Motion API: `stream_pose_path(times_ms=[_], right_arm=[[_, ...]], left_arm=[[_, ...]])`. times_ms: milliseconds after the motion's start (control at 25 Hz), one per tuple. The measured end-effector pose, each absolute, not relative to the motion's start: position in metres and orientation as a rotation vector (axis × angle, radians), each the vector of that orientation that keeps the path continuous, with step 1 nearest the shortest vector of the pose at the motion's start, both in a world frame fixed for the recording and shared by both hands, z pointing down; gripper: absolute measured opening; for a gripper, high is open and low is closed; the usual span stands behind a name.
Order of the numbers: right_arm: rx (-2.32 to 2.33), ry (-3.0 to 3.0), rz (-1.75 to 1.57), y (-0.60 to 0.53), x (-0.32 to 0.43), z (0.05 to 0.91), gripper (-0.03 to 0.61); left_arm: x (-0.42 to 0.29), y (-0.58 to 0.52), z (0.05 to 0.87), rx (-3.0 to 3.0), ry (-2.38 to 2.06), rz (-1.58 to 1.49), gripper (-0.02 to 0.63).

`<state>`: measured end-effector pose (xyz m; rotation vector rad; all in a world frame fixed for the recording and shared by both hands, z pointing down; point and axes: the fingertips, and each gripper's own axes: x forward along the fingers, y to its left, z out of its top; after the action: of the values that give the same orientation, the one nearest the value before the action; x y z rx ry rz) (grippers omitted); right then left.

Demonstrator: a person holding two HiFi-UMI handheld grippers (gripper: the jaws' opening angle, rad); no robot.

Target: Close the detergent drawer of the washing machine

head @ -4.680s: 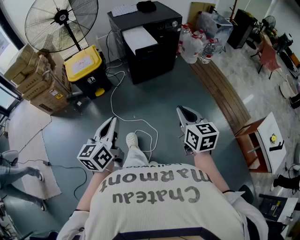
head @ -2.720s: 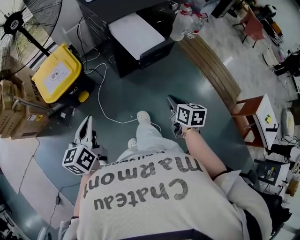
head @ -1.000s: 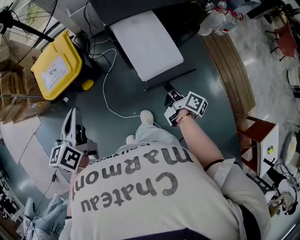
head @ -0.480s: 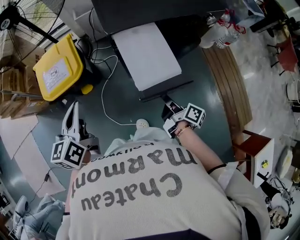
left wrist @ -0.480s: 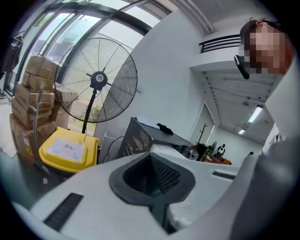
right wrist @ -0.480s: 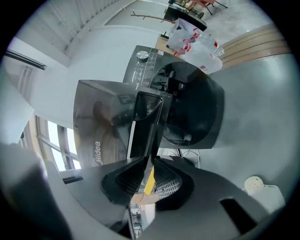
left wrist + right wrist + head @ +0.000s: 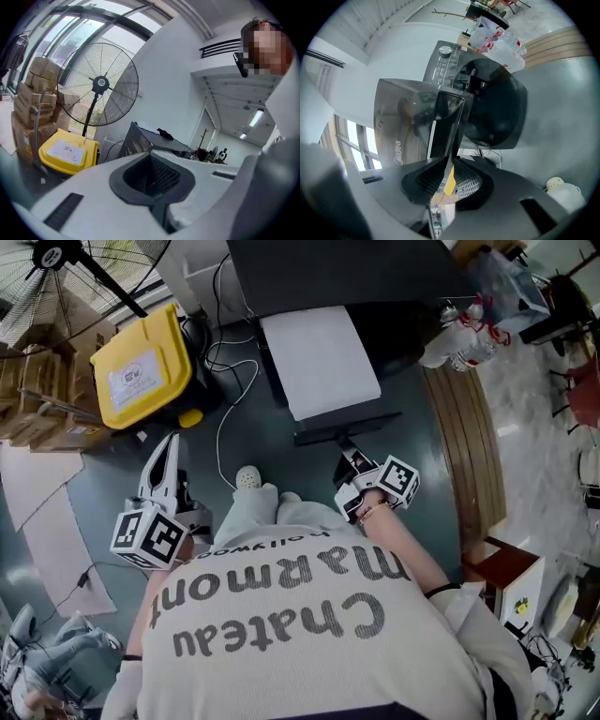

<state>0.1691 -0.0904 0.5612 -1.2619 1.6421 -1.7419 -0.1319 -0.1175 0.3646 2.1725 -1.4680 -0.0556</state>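
Observation:
The dark washing machine [image 7: 319, 357] with a white top stands at the top of the head view. Its detergent drawer [image 7: 339, 442] juts out of the front as a thin dark piece. My right gripper [image 7: 352, 463] is at its outer end. In the right gripper view the drawer's dark front panel [image 7: 446, 123] runs down between the jaws, and the right gripper [image 7: 446, 183] has just closed on it, pads pressing both faces. My left gripper [image 7: 170, 442] hangs left of the person's legs, away from the machine. In its own view the left gripper [image 7: 153, 199] is shut with nothing in it.
A yellow-lidded bin [image 7: 141, 367], cardboard boxes [image 7: 37, 381] and a standing fan [image 7: 98, 91] are left of the machine. A white cable [image 7: 225, 423] trails over the floor. Water bottles [image 7: 464, 334] and a wooden floor strip [image 7: 469, 446] lie to the right. The machine's round door [image 7: 494, 110] is beside the drawer.
The person has walked up to the machine. My right gripper reached the pulled-out drawer and its jaws narrowed onto the front panel. My left gripper drifted slightly forward and up.

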Motion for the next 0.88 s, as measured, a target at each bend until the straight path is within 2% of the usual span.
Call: stream_pose_path(times_ms=[880], right_arm=[[-1.349,1.523,-1.731,-0.128,0.161,0.561,0.081]], left_arm=[[-0.178,-0.168,0.363,2.165,-1.461,-0.133,0.008]])
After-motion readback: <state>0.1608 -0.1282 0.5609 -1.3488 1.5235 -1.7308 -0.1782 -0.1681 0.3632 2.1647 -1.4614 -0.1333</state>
